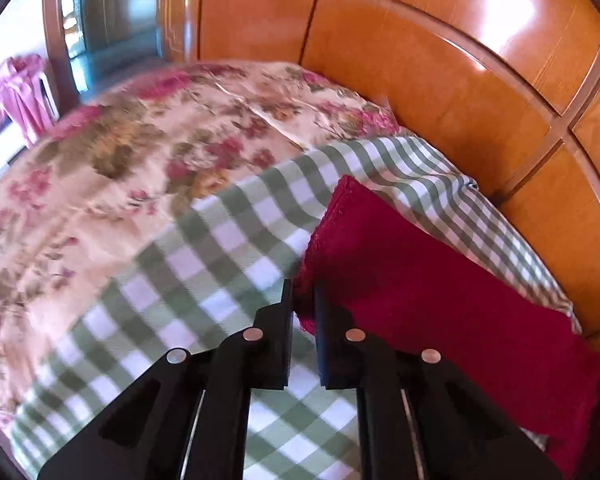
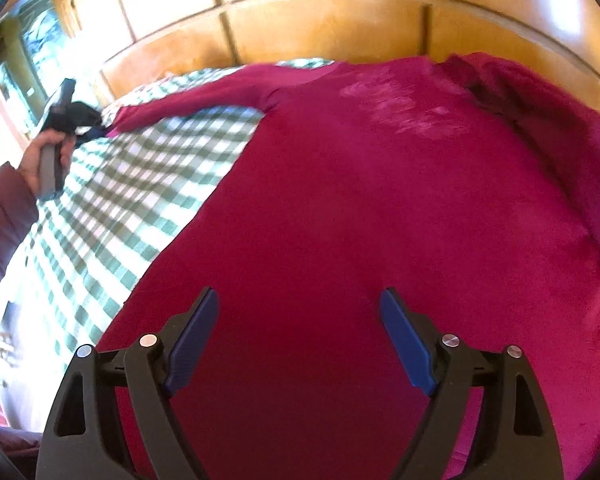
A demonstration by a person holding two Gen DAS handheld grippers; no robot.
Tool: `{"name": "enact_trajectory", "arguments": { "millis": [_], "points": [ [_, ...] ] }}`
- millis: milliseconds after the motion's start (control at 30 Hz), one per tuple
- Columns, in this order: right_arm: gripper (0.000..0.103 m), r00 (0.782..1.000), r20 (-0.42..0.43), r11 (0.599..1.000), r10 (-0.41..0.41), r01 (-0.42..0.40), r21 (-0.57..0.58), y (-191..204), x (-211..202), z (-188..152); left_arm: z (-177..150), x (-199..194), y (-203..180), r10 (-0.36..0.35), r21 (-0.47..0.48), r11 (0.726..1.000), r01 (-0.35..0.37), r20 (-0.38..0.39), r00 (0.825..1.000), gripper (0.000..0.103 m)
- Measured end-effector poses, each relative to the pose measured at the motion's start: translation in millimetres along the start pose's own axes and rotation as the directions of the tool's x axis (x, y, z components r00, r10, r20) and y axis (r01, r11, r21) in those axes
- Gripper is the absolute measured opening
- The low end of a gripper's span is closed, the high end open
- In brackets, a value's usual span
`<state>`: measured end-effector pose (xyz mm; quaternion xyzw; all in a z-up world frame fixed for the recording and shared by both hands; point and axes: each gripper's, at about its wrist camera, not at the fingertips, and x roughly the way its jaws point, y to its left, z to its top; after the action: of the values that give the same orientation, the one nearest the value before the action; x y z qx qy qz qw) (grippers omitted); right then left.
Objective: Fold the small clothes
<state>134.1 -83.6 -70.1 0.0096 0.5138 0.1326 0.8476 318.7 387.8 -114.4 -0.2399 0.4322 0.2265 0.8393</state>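
Observation:
A dark red long-sleeved top (image 2: 360, 200) lies spread flat on a green-and-white checked cloth (image 2: 112, 200). Its left sleeve (image 1: 420, 280) stretches out over the checks. My left gripper (image 1: 303, 292) is shut on the cuff of that sleeve; it also shows in the right wrist view (image 2: 96, 126) at the sleeve's end, held by a hand. My right gripper (image 2: 300, 300) is open and empty, hovering over the lower body of the top. The top's right sleeve (image 2: 560, 140) lies bunched along the right side.
The checked cloth (image 1: 220, 280) lies on a floral bedspread (image 1: 120, 160). An orange wooden headboard (image 1: 460, 60) runs close behind the cloth and the top. Pink clothes (image 1: 16, 92) hang at the far left near a window.

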Motion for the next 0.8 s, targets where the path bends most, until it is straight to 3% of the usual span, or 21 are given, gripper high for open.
{"name": "enact_trajectory", "arguments": {
  "millis": [67,133,200,300,433,500,567,633,667,800],
  "points": [
    [0.082,0.998,0.028,0.996,-0.047,0.045,0.081,-33,-17,-3,-5,0,7,-0.006,-0.003,1.000,0.006,-0.023,1.000,0.010],
    [0.082,0.992,0.044,0.976,-0.118,0.108,0.191,-77,-38,-8,-12,-6,7,0.015,0.001,1.000,-0.015,-0.021,1.000,0.020],
    [0.082,0.981,0.053,0.939,-0.186,0.162,0.302,-123,-59,-17,-20,-20,8,-0.016,-0.029,0.999,0.016,-0.002,1.000,0.051],
    [0.078,0.948,0.062,0.822,-0.311,0.236,0.518,-211,-96,-36,-41,-45,-5,-0.114,-0.044,0.992,0.115,0.032,0.993,0.051],
    [0.070,0.914,0.023,0.626,-0.404,0.258,0.736,-328,-120,-59,-84,-79,-58,-0.213,0.125,0.970,0.207,0.036,0.976,0.051],
    [0.064,0.906,-0.007,0.551,-0.423,0.264,0.792,-376,-116,-63,-113,-100,-88,-0.277,0.224,0.938,0.264,0.027,0.960,0.058],
    [0.064,0.904,-0.027,0.518,-0.427,0.269,0.812,-408,-108,-59,-146,-120,-119,-0.332,0.323,0.893,0.314,0.003,0.943,0.072],
    [0.062,0.901,-0.036,0.501,-0.433,0.274,0.821,-432,-97,-48,-170,-134,-141,-0.367,0.381,0.857,0.346,-0.021,0.930,0.074],
    [0.062,0.902,-0.035,0.502,-0.431,0.272,0.821,-440,-92,-42,-189,-140,-156,-0.397,0.416,0.824,0.385,-0.062,0.916,0.074],
    [0.062,0.905,-0.034,0.497,-0.424,0.264,0.827,-476,-73,-21,-250,-156,-196,-0.409,0.544,0.727,0.420,-0.148,0.900,0.074]
  ]
}}
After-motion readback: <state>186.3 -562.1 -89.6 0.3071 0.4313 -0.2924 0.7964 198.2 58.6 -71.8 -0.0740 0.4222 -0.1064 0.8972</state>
